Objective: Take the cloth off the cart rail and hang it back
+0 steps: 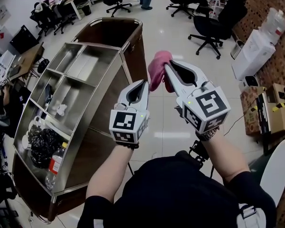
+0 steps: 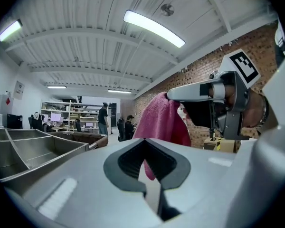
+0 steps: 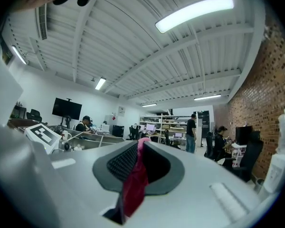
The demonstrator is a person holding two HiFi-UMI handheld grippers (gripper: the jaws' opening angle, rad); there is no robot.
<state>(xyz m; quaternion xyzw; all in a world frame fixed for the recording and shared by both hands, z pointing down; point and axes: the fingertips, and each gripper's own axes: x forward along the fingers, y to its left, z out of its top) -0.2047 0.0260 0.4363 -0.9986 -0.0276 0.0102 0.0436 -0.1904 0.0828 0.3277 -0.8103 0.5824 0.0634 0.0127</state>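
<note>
One cloth [image 1: 157, 71] seemingly in right claw [image 1: 169, 70].

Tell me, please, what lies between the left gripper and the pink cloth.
Nothing: the head view shows only a bare gap between the left gripper and the pink cloth.

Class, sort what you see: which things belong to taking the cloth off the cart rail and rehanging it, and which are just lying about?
Job in hand: pink cloth, right claw gripping it, left claw, cart.
Lying about: bottle, black bag, office chair, water dispenser.
</note>
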